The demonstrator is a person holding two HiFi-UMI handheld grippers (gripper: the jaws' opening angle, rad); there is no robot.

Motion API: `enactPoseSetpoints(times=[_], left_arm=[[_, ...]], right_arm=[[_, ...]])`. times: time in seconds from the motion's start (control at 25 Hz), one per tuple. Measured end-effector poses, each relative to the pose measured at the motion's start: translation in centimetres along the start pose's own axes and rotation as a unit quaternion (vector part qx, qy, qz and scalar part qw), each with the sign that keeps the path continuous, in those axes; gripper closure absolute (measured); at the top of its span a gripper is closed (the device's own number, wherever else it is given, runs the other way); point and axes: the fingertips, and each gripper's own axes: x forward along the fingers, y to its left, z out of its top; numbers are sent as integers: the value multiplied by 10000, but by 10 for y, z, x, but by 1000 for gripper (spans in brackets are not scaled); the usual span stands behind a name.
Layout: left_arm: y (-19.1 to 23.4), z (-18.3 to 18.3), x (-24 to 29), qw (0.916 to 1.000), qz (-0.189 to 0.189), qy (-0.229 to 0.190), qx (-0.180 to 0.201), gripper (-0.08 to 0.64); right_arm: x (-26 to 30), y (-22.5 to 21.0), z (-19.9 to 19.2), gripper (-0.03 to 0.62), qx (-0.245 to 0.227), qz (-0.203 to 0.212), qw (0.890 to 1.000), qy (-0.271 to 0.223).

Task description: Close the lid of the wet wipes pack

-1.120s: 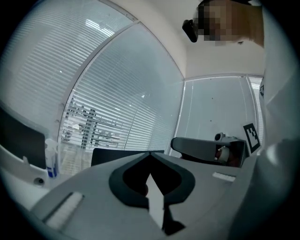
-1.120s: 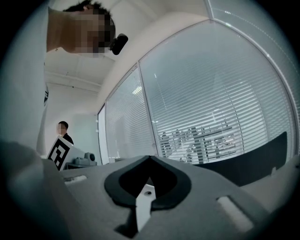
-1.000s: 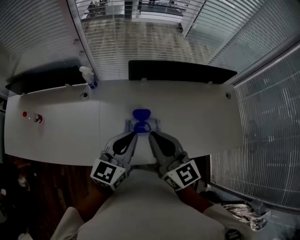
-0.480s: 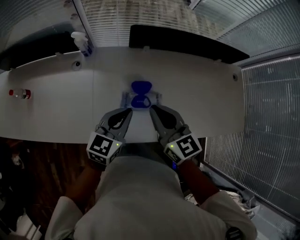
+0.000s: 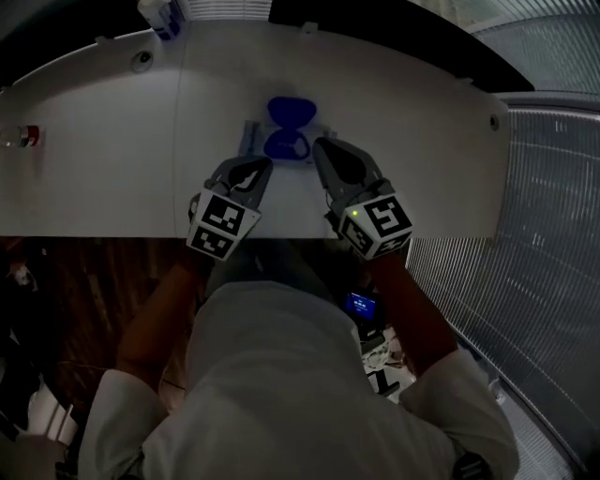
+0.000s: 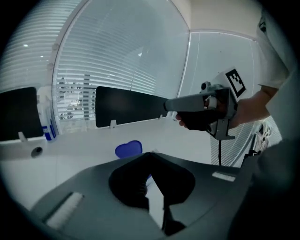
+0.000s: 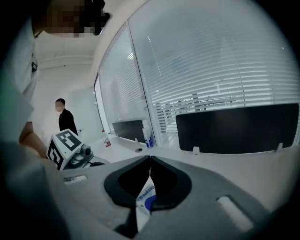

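The wet wipes pack (image 5: 279, 142) lies on the white table (image 5: 412, 169), its round blue lid (image 5: 290, 110) standing open on the far side. My left gripper (image 5: 259, 164) is shut and empty, its tips just near and left of the pack. Shut too and holding nothing, my right gripper (image 5: 322, 143) has its tips beside the pack's right edge. In the left gripper view the blue lid (image 6: 129, 149) rises just past the closed jaws, and the right gripper (image 6: 197, 105) shows in a hand. In the right gripper view the pack (image 7: 146, 199) shows below the jaws.
A spray bottle (image 5: 164, 11) stands at the far left by a black divider (image 6: 126, 105). A small red-capped bottle (image 5: 19, 138) lies at the left. The table's near edge (image 5: 281, 236) runs just behind the grippers. Blinds cover the windows; a person (image 7: 65, 119) stands far off.
Both grippers have come down and now sit low over the table, closer to the pack. The head view has tipped down, so the table sits higher in the picture. The lid still stands open.
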Motion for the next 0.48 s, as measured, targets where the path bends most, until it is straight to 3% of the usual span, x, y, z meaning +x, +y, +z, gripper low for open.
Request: enactPoseSetpoints(times=[0.28, 0.48], left_arm=[[14, -51, 40, 9960, 219, 869, 43, 558], [24, -82, 59, 9916, 291, 1263, -42, 558]], right_arm=[[35, -39, -31, 566, -115, 46, 9989, 449], [63, -71, -57, 564, -347, 76, 9956, 870]])
